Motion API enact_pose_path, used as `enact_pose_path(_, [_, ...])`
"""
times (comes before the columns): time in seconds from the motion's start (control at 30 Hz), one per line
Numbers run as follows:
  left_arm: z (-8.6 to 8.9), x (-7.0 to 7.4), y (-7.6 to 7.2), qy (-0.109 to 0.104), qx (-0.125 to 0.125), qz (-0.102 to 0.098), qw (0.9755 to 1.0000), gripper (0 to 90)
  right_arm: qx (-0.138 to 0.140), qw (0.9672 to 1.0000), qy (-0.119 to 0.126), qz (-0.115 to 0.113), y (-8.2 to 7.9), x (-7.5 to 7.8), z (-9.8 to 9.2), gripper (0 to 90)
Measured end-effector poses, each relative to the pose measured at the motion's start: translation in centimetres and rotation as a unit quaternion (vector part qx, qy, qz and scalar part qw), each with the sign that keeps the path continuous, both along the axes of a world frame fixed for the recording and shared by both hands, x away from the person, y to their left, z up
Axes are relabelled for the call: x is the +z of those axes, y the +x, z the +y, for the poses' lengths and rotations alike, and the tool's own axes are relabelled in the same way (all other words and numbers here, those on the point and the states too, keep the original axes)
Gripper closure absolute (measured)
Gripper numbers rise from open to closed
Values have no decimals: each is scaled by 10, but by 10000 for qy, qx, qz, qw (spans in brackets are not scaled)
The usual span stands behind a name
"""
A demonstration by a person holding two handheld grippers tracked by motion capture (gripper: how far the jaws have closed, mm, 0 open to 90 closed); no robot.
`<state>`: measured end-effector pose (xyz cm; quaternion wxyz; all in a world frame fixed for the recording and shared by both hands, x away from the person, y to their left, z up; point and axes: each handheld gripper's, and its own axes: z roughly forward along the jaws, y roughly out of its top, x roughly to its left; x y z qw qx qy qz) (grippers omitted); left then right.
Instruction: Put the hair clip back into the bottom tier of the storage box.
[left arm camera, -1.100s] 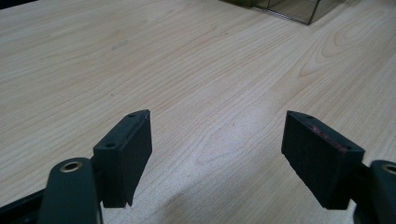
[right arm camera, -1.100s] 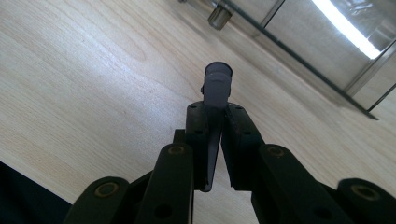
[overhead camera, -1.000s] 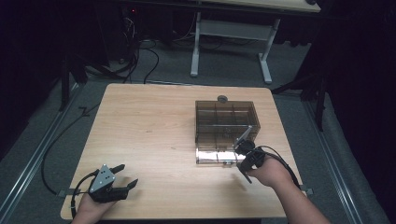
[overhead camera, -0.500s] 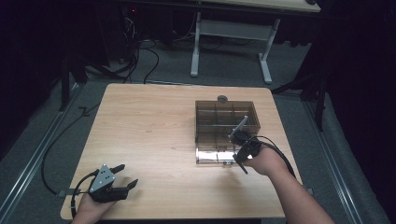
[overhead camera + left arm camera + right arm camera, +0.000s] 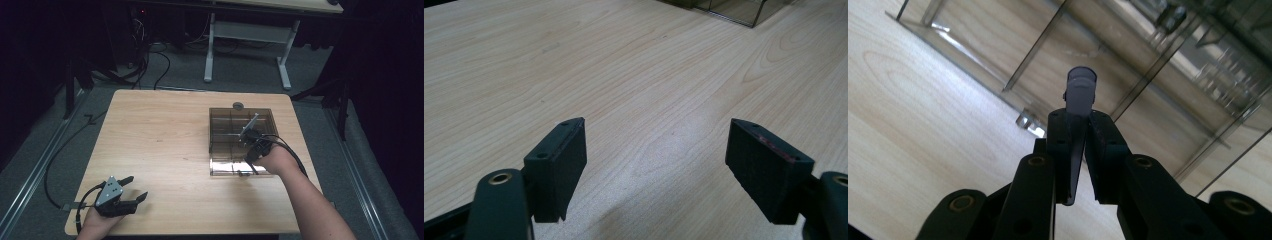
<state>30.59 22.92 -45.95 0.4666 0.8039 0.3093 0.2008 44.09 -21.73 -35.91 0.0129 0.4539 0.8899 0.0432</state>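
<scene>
Carried farther over the clear box since a second ago by right gripper, jaws clamped on thin grey divider, long axis jutting ahead toward compartments below; left gripper wide open, empty, well apart.

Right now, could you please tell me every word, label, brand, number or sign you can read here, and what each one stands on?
None: no readable text on the wooden table, the smoky clear divided box, the flat grey piece clamped in the right gripper, or the open left gripper.
</scene>
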Motion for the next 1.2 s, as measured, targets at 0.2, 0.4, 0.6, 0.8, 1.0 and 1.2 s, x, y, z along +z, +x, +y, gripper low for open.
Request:
enact_pose_path(0.2, [0,0,0,-1,-10,1,10000,249,-38,10000,-3,-7,8,-1,4,813])
enact_pose_path(0.4, [0,0,0,20,-24,21,10000,249,146,9998,-19,-96,18,-7,7,813])
enact_pose_path(0.6, [0,0,0,8,-28,17,10000,249,135,9998,-49,-149,22,-13,12,813])
enact_pose_path(0.8, [1,0,0,11,-28,24,10000,249,37,9999,-61,-91,24,-19,13,813])
enact_pose_path(1.0, [0,0,0,12,-25,28,10000,249,122,9999,-24,-102,25,-23,11,813])
enact_pose_path(1.2, [0,0,0,12,-30,25,10000,249,5,10000,-35,-43,22,-27,9,813])
